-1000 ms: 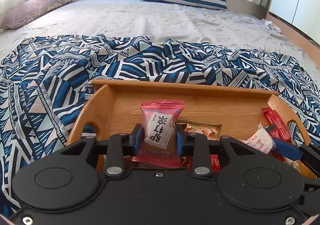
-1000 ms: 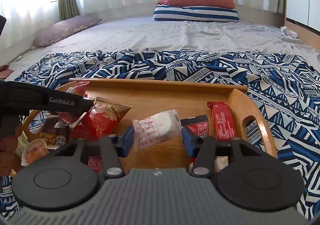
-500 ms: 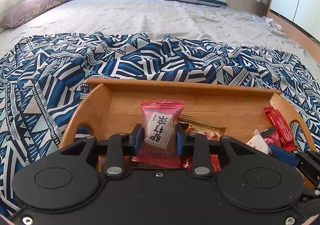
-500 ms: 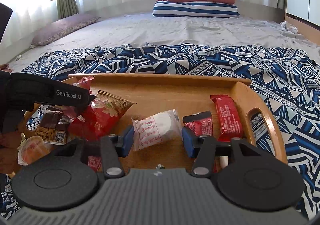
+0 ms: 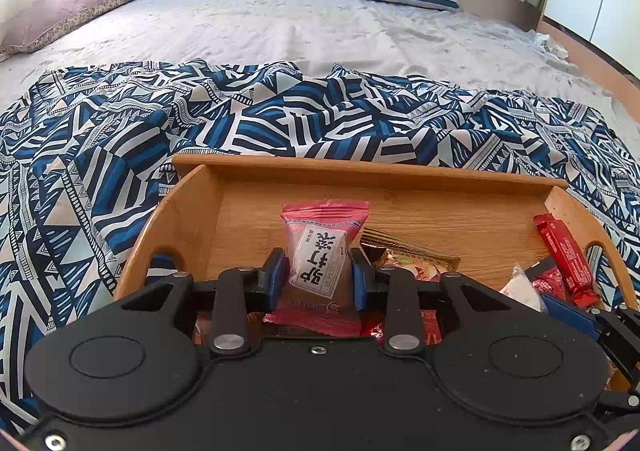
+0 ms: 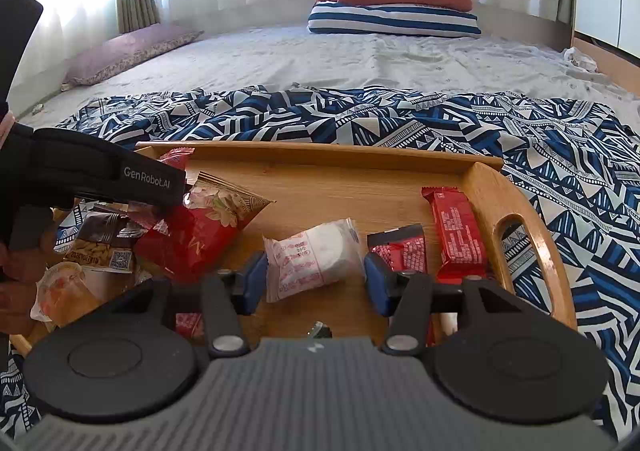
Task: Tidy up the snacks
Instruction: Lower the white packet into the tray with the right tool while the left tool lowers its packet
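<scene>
A wooden tray (image 5: 360,171) lies on a blue patterned blanket on the bed. My left gripper (image 5: 318,275) is shut on a pink snack packet (image 5: 320,235) with a white label, held upright over the tray's left half. My right gripper (image 6: 315,279) is shut on a white packet (image 6: 316,255) with red print, just above the tray floor. Its blue fingers (image 5: 568,315) also show at the right edge of the left wrist view. The left tool's black casing (image 6: 100,175) crosses the left of the right wrist view.
In the tray lie a red flowered bag (image 6: 200,227), a long red bar (image 6: 456,235) and a small red packet (image 6: 396,251). A brown nut packet (image 6: 100,247) and a jelly cup (image 6: 60,291) sit at its left end. A hand (image 6: 16,283) shows there. Pillows lie at the bed's far end.
Almost nothing differs. The tray has drifted slightly in both views, and each gripper keeps the same hold on its packet.
</scene>
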The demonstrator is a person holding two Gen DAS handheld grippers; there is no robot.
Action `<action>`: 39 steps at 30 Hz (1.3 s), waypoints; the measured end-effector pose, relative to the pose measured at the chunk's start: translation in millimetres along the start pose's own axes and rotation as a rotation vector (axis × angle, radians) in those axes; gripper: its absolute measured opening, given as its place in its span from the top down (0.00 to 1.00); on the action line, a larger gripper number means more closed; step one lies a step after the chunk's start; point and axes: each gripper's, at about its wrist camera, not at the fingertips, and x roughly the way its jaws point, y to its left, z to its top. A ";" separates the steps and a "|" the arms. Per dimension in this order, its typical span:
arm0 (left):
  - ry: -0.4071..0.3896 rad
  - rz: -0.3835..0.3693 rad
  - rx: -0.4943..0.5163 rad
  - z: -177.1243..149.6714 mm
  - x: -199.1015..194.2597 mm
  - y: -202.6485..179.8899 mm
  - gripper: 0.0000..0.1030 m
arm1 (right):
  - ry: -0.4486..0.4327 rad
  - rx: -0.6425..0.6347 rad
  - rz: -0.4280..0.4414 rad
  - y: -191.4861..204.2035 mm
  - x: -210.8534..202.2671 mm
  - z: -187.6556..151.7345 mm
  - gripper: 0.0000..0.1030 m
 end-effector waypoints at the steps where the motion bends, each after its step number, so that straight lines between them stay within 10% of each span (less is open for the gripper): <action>1: -0.001 0.002 0.003 -0.1 0.3 -0.2 0.69 | -0.001 -0.001 0.000 0.2 -0.2 -0.3 0.45; 21: 0.005 0.024 0.023 0.7 3.8 -2.7 0.66 | -0.004 -0.008 -0.005 2.4 -0.5 -1.6 0.42; 33: 0.009 0.047 0.010 -0.1 0.3 1.0 0.46 | -0.003 -0.011 -0.006 4.8 -1.9 -1.8 0.30; 39: -0.022 0.057 0.019 -0.6 -11.1 2.9 0.19 | -0.006 -0.018 -0.014 6.8 -5.7 -2.8 0.27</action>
